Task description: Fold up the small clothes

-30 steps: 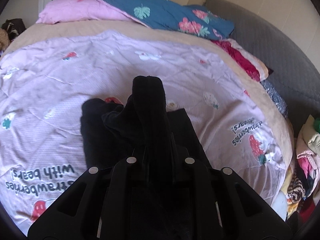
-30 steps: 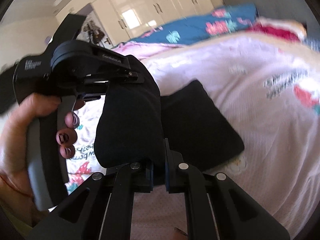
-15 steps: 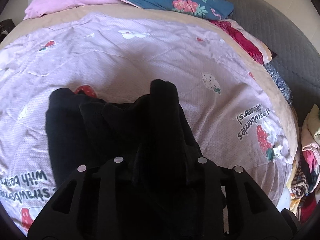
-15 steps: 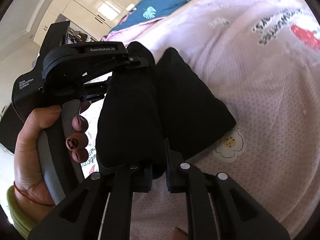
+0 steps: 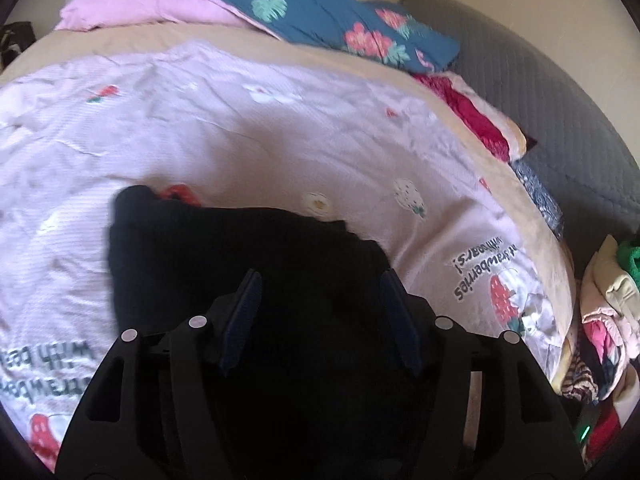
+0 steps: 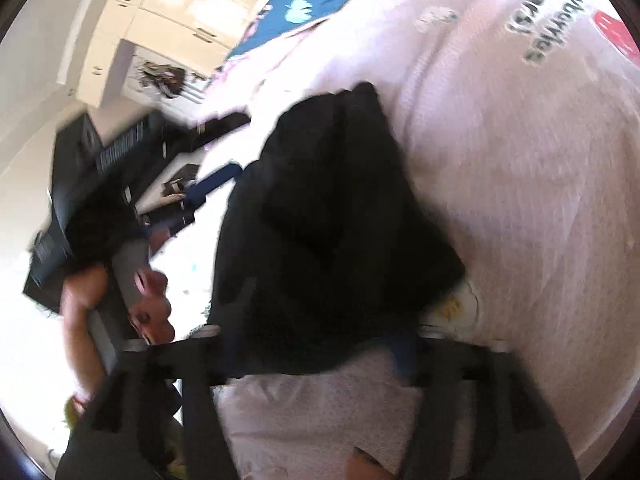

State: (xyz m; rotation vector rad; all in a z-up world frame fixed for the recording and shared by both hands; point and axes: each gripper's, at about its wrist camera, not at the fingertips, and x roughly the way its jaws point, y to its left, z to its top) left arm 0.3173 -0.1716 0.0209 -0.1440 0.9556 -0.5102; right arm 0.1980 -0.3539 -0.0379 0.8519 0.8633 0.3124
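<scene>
Pale pink bedding printed with strawberries (image 5: 248,128) covers the bed, with a pink pillow (image 5: 148,4) and a teal floral pillow (image 5: 344,20) at its far end and a pile of mixed clothes (image 5: 604,312) off the right edge. On the cover lies the black garment (image 5: 240,256), folded into a rough dark block. The left hand-held gripper (image 5: 320,312) hangs just over its near part, jaws spreading apart, blue pads clear of the cloth. In the right wrist view, which is blurred, the right hand-held gripper (image 6: 316,344) is also opening, the garment's near edge between its fingers, seemingly no longer pinched. A person's hand (image 6: 104,304) grips the left tool's handle beside the garment.
</scene>
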